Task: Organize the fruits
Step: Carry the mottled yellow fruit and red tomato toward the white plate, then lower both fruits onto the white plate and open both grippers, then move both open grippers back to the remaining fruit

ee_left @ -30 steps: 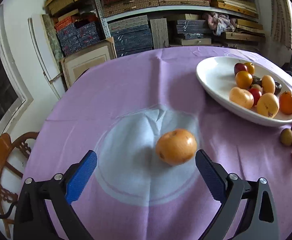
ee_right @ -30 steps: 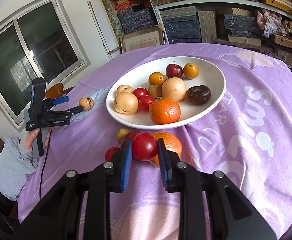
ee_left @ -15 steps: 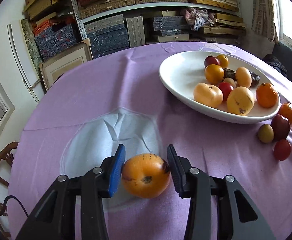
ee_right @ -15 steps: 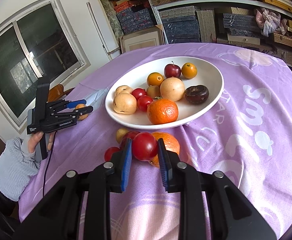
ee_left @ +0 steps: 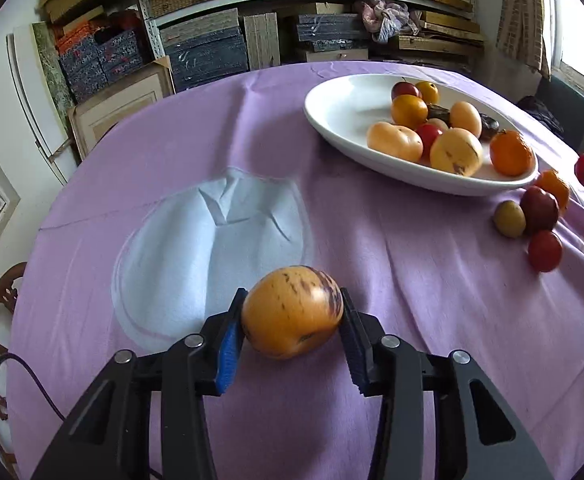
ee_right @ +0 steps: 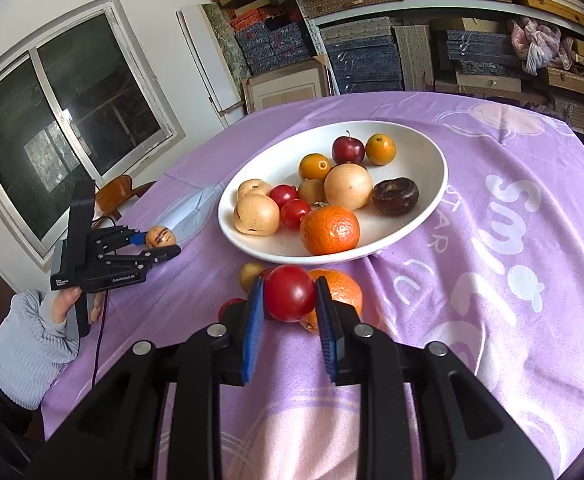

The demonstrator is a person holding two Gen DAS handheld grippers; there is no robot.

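In the left wrist view, the left gripper [ee_left: 292, 320] was closest to the camera, and its two blue pads pinched a yellow fruit [ee_left: 292, 311] with dark streaks on the skin. The fruit sat between the pads above the purple tablecloth [ee_left: 392, 248], just in front of a pale printed patch [ee_left: 211, 240] of the cloth. Farther away and to the right, a white bowl [ee_left: 340, 108] stood on the cloth with many fruits inside it. Beside the near rim of the bowl, a small group of loose fruits [ee_left: 532, 216] lay on the cloth.

In the right wrist view, the right gripper [ee_right: 289, 304] was also closed around something: its pads pressed on both sides of a red fruit [ee_right: 289, 298], which was held near the near edge of the bowl [ee_right: 432, 160]. Just behind the red fruit an orange [ee_right: 342, 286] lay on the cloth, and a small yellowish fruit [ee_right: 250, 274] lay to its left; whether they touched I could not tell. In the bowl there were a big orange [ee_right: 330, 230], some pale round fruits, some small red ones and a dark brown one [ee_right: 395, 196]. At the far left, a hand [ee_right: 65, 302] in a grey sleeve held the other gripper with its yellow fruit. Behind the table, shelves [ee_right: 392, 8] were full of stacked boxes.
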